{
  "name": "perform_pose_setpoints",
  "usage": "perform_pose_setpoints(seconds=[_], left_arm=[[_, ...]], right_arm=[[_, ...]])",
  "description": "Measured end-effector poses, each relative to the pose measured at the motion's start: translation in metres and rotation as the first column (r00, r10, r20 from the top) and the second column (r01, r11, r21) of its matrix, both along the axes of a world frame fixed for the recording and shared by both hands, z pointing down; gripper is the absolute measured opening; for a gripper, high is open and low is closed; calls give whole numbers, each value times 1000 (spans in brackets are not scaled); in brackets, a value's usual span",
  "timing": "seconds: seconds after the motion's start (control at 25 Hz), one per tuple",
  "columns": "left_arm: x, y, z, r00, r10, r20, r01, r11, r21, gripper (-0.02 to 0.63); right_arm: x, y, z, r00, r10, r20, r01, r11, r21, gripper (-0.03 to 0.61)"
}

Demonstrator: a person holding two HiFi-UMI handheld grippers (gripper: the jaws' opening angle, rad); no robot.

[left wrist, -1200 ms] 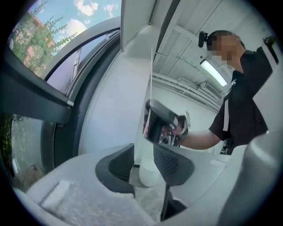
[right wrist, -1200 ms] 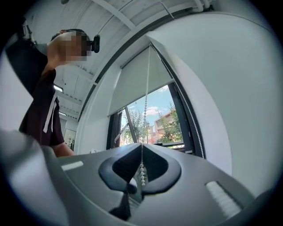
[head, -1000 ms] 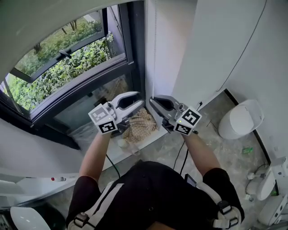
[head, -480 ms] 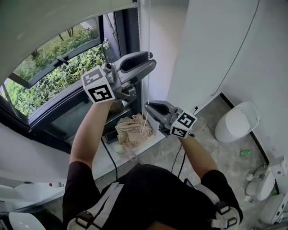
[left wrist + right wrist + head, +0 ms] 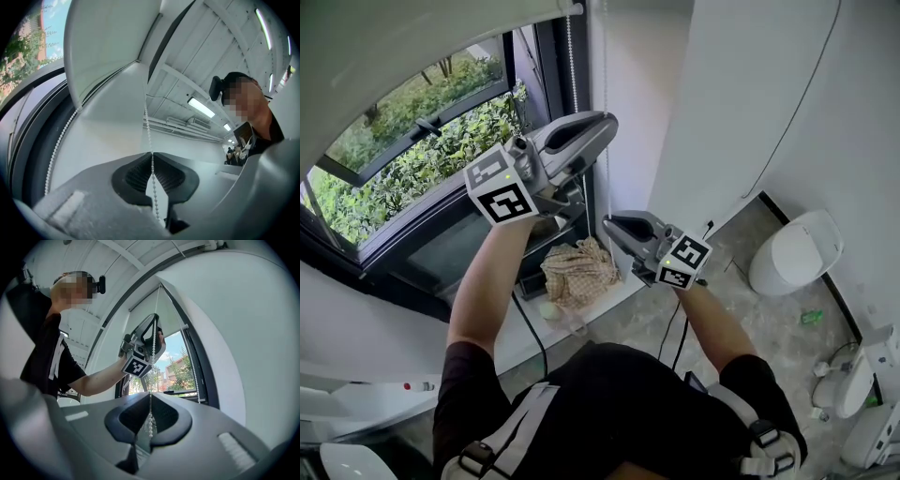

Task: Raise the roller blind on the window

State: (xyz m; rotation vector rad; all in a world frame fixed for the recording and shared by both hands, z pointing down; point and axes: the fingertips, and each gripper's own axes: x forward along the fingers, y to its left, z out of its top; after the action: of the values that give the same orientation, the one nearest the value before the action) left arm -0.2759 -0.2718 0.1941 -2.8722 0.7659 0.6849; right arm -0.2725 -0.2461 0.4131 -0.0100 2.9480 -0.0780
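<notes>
Left gripper (image 5: 602, 127): held high, jaws just closed onto the bead chain (image 5: 148, 129).
Right gripper (image 5: 616, 226): held lower, clamped on the same chain.
Roller blind (image 5: 384, 47): partly drawn up.

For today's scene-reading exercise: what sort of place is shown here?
Probably a washroom: a toilet, a hard grey floor, and a window with a blind.

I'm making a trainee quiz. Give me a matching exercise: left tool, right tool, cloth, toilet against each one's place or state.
1 left tool
2 right tool
3 cloth
4 toilet

A crumpled below the window
B white, on the floor
C shut on bead chain, higher
D shut on bead chain, lower

Pairs: 1-C, 2-D, 3-A, 4-B. The left tool's jaws have just been closing on the bead chain.
</notes>
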Motion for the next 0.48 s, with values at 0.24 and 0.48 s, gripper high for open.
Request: perform_pose_setpoints(seconds=[0.24, 0.48], left_arm=[[-2, -8, 29, 999, -41, 30, 43, 998, -47, 14], [-1, -10, 132, 988, -70, 136, 92, 983, -161, 14]], right_arm=[[-2, -6, 31, 994, 14, -108, -9, 999, 51, 14], [1, 2, 141, 913, -13, -407, 22, 1000, 18, 14]])
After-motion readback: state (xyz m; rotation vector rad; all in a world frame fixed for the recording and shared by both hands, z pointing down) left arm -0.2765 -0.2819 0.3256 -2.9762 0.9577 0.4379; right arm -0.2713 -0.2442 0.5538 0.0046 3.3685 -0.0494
